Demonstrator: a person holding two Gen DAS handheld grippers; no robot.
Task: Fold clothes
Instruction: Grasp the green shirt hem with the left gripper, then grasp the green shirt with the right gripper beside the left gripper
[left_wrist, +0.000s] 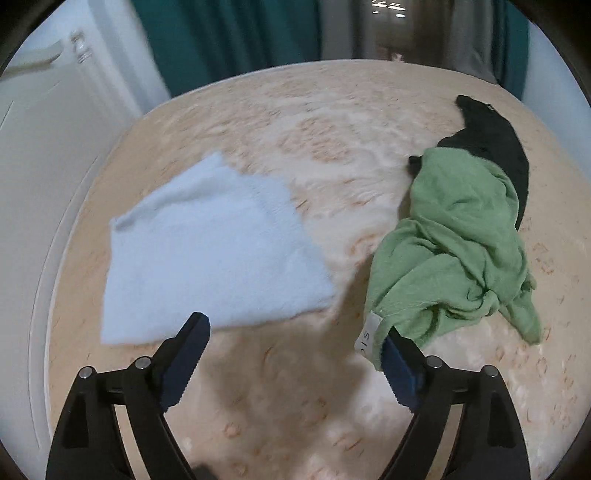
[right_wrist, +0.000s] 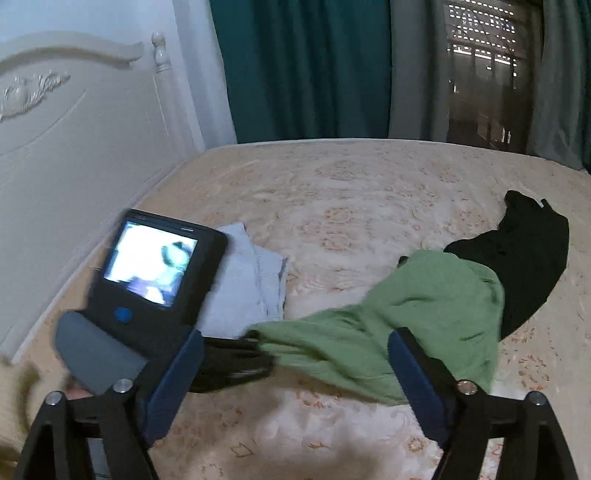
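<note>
1. Left wrist: looking steeply down along its jaws, close above the bed (left_wrist: 332, 122).
2. Right wrist: angled lower, facing the curtains (right_wrist: 306, 66).
3. Shared: green garment (left_wrist: 454, 236), black garment (left_wrist: 495, 140), blue towel (left_wrist: 207, 243).

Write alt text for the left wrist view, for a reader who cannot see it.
An open left gripper hangs over a patterned beige bed, nothing between its blue-padded fingers. A folded light blue towel lies to the left, and a crumpled green garment lies to the right over a black garment.
</note>
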